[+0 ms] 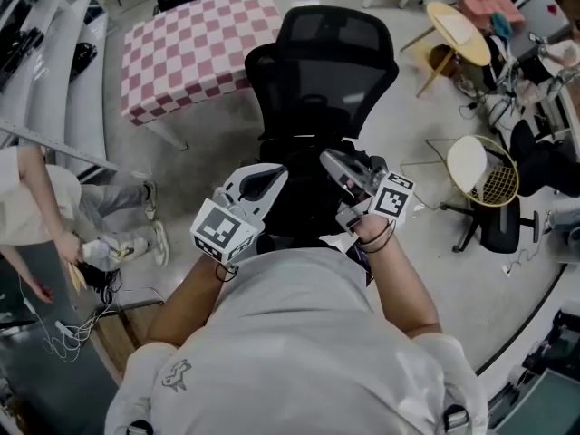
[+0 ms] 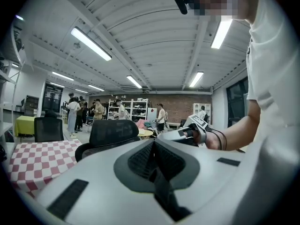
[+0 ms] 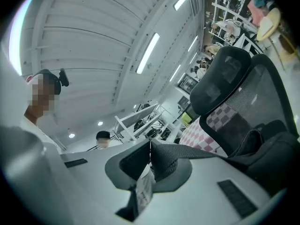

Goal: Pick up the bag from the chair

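The black bag (image 1: 306,199) lies on the seat of a black mesh office chair (image 1: 331,62) right below me, hard to tell apart from the dark seat. My right gripper (image 1: 330,159) is over it, shut on the bag's black webbing strap (image 3: 206,152). The strap runs from the closed jaws to the bag's dark body (image 3: 267,146), and a white tag (image 3: 144,186) hangs under them. My left gripper (image 1: 275,174) hovers beside the bag on its left. In its own view the left gripper (image 2: 152,142) is shut with nothing seen between the jaws, and the right gripper (image 2: 183,134) shows just beyond.
A pink-and-white checkered table (image 1: 195,48) stands behind the chair. A person (image 1: 36,208) stands at the left by cables on the floor. At the right are a round wooden stool (image 1: 458,31), a wire-frame chair (image 1: 485,172) and more clutter.
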Action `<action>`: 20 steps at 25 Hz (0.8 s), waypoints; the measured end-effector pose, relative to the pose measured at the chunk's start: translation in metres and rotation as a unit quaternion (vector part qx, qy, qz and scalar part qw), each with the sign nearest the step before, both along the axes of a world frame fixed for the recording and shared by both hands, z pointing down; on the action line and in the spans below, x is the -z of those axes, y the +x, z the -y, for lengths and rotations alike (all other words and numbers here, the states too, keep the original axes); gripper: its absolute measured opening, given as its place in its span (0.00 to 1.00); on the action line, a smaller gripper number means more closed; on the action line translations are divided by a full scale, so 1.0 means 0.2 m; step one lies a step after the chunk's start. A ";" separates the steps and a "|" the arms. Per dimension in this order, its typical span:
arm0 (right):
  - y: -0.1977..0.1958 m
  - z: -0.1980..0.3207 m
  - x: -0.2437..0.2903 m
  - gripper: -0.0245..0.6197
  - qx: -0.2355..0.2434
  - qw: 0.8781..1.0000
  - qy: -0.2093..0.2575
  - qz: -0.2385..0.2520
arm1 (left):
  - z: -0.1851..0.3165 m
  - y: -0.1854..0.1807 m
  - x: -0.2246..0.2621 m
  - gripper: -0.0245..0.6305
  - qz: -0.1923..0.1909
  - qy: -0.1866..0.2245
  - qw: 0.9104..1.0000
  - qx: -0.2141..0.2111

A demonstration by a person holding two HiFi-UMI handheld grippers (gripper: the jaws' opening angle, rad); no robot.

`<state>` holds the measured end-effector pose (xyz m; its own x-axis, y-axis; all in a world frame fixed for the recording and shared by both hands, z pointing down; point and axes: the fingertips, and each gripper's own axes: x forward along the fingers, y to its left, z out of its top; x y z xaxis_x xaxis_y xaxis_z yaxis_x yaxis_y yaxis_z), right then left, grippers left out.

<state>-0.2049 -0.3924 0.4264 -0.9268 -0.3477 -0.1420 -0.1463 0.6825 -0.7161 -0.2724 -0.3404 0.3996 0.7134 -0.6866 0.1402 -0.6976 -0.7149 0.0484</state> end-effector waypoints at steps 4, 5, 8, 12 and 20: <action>0.02 -0.10 -0.01 0.09 -0.005 1.000 -0.013 -0.001 | -0.09 0.00 0.02 0.06 0.005 0.000 1.000 -0.004; 0.02 -0.13 0.00 0.09 -0.003 1.000 -0.014 0.001 | -0.11 0.01 0.03 0.06 0.007 0.001 1.000 -0.002; 0.07 -0.21 0.01 0.09 0.010 1.000 -0.013 0.009 | -0.19 0.07 0.06 0.06 0.011 0.007 1.000 0.007; 0.14 -0.33 0.04 0.09 0.038 0.999 -0.018 0.019 | -0.28 0.20 0.10 0.06 0.010 0.013 0.999 0.039; 0.34 -0.62 0.01 0.09 0.103 0.994 -0.030 0.018 | -0.52 0.43 0.09 0.06 0.000 0.016 0.993 0.121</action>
